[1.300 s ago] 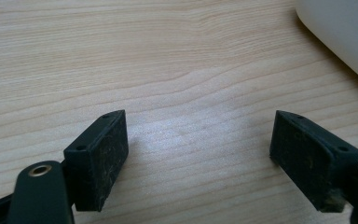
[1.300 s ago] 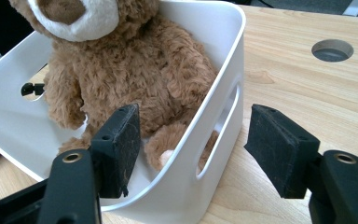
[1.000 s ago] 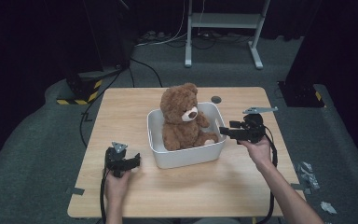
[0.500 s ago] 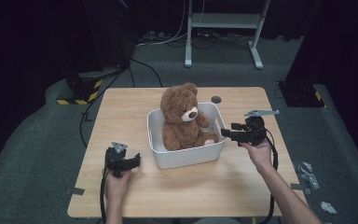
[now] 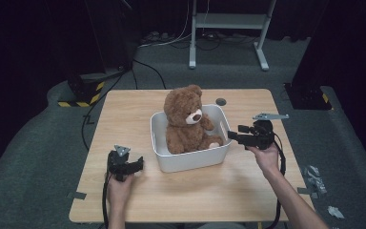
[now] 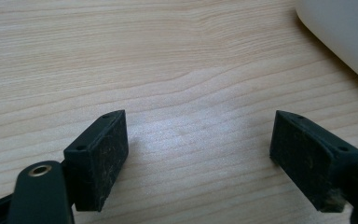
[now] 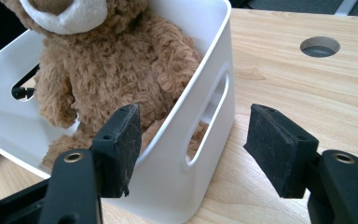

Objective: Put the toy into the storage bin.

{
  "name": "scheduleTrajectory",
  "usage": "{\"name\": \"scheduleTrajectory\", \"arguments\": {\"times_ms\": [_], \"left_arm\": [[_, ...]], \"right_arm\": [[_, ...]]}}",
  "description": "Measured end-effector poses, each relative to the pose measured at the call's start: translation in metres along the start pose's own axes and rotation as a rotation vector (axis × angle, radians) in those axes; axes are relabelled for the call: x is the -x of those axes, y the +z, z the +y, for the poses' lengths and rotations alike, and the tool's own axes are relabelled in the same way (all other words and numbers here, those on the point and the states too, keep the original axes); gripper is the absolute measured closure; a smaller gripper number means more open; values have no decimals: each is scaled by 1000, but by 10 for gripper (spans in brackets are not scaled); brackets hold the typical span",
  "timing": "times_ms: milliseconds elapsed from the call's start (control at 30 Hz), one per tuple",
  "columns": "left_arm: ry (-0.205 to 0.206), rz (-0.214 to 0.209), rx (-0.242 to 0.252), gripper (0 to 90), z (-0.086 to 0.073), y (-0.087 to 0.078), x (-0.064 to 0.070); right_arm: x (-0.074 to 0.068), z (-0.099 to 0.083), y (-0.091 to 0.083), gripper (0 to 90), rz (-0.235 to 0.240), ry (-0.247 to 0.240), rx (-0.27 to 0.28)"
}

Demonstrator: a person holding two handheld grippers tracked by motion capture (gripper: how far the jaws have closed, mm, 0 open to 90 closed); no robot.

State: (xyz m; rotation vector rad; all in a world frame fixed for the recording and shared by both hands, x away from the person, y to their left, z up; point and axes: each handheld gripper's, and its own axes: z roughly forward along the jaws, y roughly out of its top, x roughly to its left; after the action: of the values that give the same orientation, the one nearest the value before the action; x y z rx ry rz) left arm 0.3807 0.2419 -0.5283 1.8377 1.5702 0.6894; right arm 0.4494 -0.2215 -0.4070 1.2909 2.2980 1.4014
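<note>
A brown teddy bear [image 5: 185,121] sits upright in a white bin [image 5: 190,160] at the middle of the wooden table [image 5: 195,195]. My right gripper [image 5: 232,137] is open just off the bin's right wall, pointing left at it. In the right gripper view its jaws [image 7: 200,140] frame that wall's handle slot [image 7: 209,119], with the bear [image 7: 116,74] behind it; nothing is held. My left gripper [image 5: 138,165] rests open at the table's front left, just left of the bin. In the left gripper view, bare wood lies between the jaws [image 6: 198,149] and the bin's corner [image 6: 345,37] shows at top right.
A round cable hole [image 5: 221,101] is in the tabletop behind the bin, seen too in the right gripper view [image 7: 320,46]. Dark floor surrounds the table, with a metal stand [image 5: 228,33] at the back and small scraps [image 5: 314,176] on the floor at right.
My right gripper has drawn back a little to the right, away from the bin's wall. The left gripper, bin and bear have stayed put.
</note>
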Motion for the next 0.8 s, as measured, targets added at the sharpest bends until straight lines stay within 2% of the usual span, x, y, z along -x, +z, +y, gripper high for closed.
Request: {"name": "scheduleTrajectory", "arguments": {"times_ms": [367, 533, 800], "left_arm": [[0, 0, 0, 192, 0, 0, 0], [0, 0, 0, 191, 0, 0, 0], [0, 0, 0, 192, 0, 0, 0]], "right_arm": [[3, -3, -5, 351, -2, 4, 40], [4, -5, -7, 351, 14, 21, 44], [5, -9, -11, 352, 16, 9, 67]]}}
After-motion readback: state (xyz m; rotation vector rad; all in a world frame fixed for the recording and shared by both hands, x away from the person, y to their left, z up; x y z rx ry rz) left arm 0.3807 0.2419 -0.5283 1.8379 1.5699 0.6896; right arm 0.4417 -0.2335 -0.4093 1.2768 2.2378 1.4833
